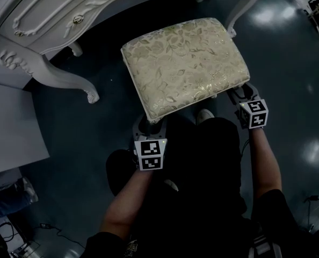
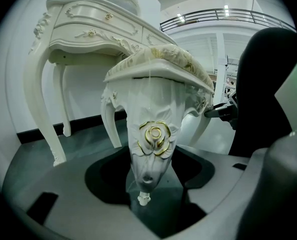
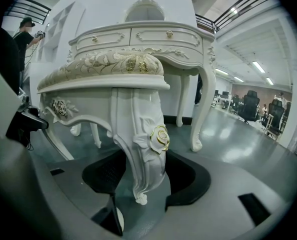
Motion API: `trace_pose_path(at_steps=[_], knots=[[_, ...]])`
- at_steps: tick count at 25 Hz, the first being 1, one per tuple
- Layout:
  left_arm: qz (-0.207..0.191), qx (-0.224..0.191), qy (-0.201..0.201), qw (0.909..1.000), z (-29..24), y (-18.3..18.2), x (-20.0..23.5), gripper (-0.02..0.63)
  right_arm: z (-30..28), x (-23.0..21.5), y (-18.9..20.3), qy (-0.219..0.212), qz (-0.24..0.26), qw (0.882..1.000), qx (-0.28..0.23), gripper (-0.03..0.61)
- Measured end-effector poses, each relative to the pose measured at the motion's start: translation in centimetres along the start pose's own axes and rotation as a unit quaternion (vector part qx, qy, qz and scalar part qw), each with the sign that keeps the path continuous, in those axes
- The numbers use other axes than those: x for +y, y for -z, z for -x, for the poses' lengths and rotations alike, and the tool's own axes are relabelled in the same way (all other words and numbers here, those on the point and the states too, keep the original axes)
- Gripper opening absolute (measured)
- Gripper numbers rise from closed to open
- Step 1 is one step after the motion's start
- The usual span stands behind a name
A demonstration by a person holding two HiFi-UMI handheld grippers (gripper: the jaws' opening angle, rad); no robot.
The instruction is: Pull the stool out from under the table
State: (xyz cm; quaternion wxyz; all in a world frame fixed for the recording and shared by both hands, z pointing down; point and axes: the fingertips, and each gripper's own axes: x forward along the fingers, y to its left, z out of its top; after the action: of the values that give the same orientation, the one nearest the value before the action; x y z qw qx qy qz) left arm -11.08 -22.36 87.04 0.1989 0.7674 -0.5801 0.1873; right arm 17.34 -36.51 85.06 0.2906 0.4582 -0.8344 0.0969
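Observation:
The stool (image 1: 183,63), with a cream floral cushion and white carved legs, stands on the dark floor in front of the white dressing table (image 1: 52,9), most of it out from under the top. My left gripper (image 1: 149,125) is at its near left leg. That rose-carved leg (image 2: 151,149) sits between the jaws of the left gripper (image 2: 151,176), which are shut on it. My right gripper (image 1: 240,94) is at the near right leg. That leg (image 3: 141,149) is likewise clamped in the right gripper (image 3: 143,176).
The table's curved leg (image 1: 63,79) stands left of the stool, and another leg (image 1: 240,9) is at the stool's far right. A white panel (image 1: 9,128) lies at the left edge. The person's shoe (image 1: 204,115) sits just behind the stool. Office chairs (image 3: 248,106) stand far off.

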Motion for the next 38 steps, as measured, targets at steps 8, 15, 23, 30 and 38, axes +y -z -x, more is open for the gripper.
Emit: trace_pose_path(at_steps=[8,15,23,30,38], knots=[[-0.003,0.003,-0.014,0.9999,0.2,-0.2,0.1,0.259,0.0,0.2,-0.1,-0.014,0.0,1.0,0.002,0.272],[0.084,0.055,-0.075,0.9921,0.7,0.8,0.4,0.259,0.2,0.2,-0.1,-0.041,0.002,0.999,0.023,0.272],[0.211,0.063,-0.123,0.9677,7.7,-3.2,-2.2,0.148,6.5,-0.8,-1.8,-0.059,-0.044,0.993,0.092,0.044],[0.365,-0.013,0.04,0.9301,13.4,-7.6,-7.8,0.005,18.3,2.0,-9.0,-0.051,-0.117,0.986,0.104,0.028],[0.119,0.034,0.115,0.9856,26.8,-17.3,-11.0,0.005,32.9,7.8,-14.0,-0.018,-0.161,0.985,0.065,0.026]])
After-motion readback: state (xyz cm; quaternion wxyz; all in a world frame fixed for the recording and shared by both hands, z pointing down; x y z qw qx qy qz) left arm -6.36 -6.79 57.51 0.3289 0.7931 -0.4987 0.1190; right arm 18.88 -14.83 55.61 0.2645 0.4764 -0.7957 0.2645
